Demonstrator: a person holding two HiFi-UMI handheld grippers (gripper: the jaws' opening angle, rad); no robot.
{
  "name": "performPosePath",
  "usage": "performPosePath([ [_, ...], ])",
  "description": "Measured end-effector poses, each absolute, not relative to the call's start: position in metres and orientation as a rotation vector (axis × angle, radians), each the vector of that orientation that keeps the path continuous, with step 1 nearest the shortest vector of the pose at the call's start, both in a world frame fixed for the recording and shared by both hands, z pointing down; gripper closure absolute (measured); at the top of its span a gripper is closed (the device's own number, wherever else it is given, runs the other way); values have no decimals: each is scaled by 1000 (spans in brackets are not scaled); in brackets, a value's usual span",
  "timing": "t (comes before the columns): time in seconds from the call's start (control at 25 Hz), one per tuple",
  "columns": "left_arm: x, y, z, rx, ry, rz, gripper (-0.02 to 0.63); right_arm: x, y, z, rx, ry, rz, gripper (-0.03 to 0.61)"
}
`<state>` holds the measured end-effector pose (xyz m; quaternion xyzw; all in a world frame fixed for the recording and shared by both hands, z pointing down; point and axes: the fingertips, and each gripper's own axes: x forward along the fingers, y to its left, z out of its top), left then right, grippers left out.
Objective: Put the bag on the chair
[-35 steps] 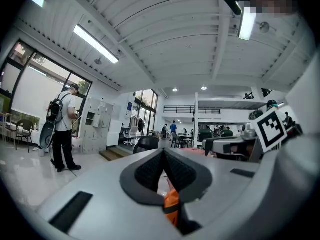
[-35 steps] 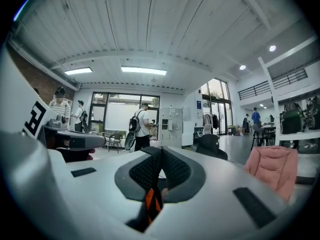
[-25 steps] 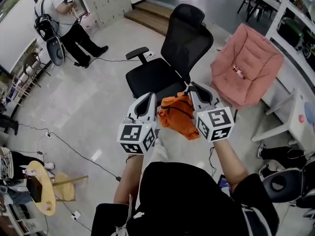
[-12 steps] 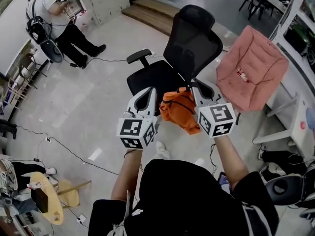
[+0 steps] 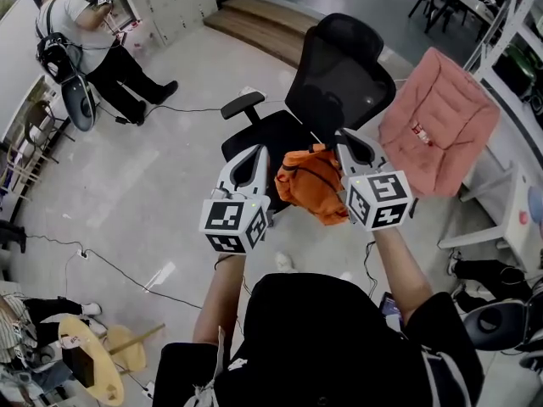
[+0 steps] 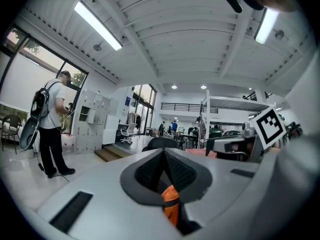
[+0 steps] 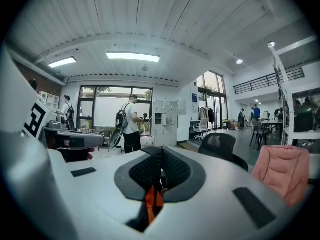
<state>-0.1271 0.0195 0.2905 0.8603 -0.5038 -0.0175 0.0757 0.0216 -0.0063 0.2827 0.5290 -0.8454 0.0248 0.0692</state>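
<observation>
Mid-carry; placing not yet done. Holding orange bag (image 5: 310,185) aloft between left gripper (image 5: 253,161) and right gripper (image 5: 346,142), each pinched tight on orange fabric at opposite edges of it, as seen between the jaws in both gripper views. Hanging in air directly in front of black office chair (image 5: 338,70), overlapping front of seat (image 5: 259,136) from the head view; hard to judge from above whether over the seat or just short of it. Left to do: bringing over seat, lowering until resting, letting go on both sides. Stretched crosswise between the two grips, long axis roughly side to side along the seat's front edge, sagging lower toward the right. Noted off to the right: pink cushion (image 5: 441,121), well apart from bag.
</observation>
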Motion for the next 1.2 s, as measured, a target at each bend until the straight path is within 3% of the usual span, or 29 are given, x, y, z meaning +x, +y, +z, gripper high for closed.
performPosePath([
  [1.2, -162, -126, 330, 2528, -1475, -20, 603, -13, -160, 299, 1613, -2532, 108, 578],
])
